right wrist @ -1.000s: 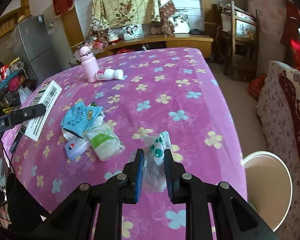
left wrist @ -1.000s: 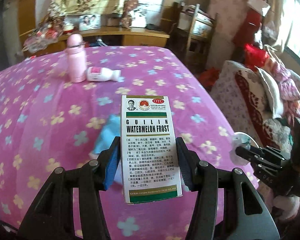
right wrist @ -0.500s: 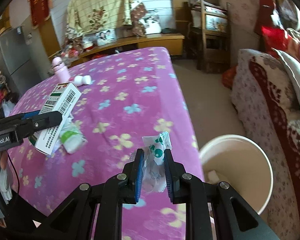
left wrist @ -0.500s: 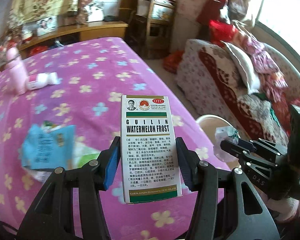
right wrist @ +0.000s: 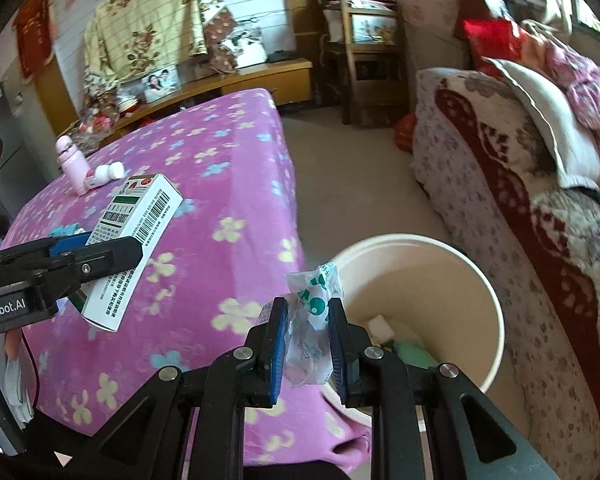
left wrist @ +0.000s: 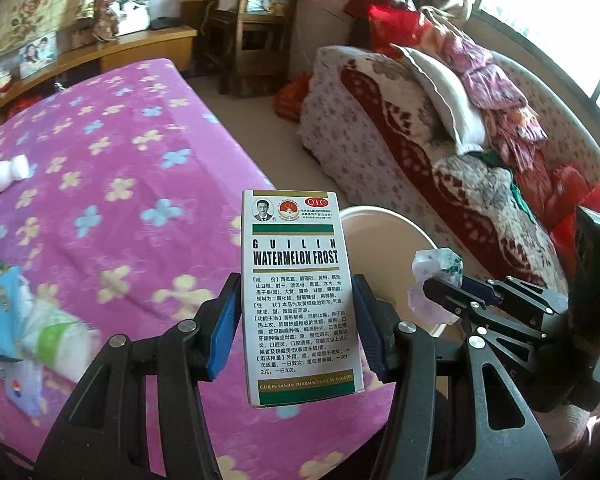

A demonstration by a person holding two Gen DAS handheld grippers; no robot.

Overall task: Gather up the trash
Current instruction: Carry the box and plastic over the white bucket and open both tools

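My left gripper (left wrist: 296, 322) is shut on a white and green medicine box (left wrist: 298, 296), held upright over the right edge of the purple flowered table (left wrist: 112, 200). The same box (right wrist: 134, 234) shows at the left of the right wrist view. My right gripper (right wrist: 308, 326) is shut on a crumpled clear wrapper with green print (right wrist: 312, 316), just left of the rim of a cream bin (right wrist: 440, 280) that stands on the floor beside the table. In the left wrist view the wrapper (left wrist: 434, 284) hangs over the bin (left wrist: 380, 236). Some trash lies at the bin's bottom.
Blue and white packets (left wrist: 24, 320) lie on the table's left part. A pink bottle (right wrist: 73, 164) stands near a small white bottle (right wrist: 104, 172) at the far side. A sofa (right wrist: 520, 200) piled with cushions runs along the right. Wooden furniture stands at the back.
Both grippers have swung right from over the table toward its edge, each keeping its hold. The bin has come into full view under the wrapper, and the packets have slid to the left.
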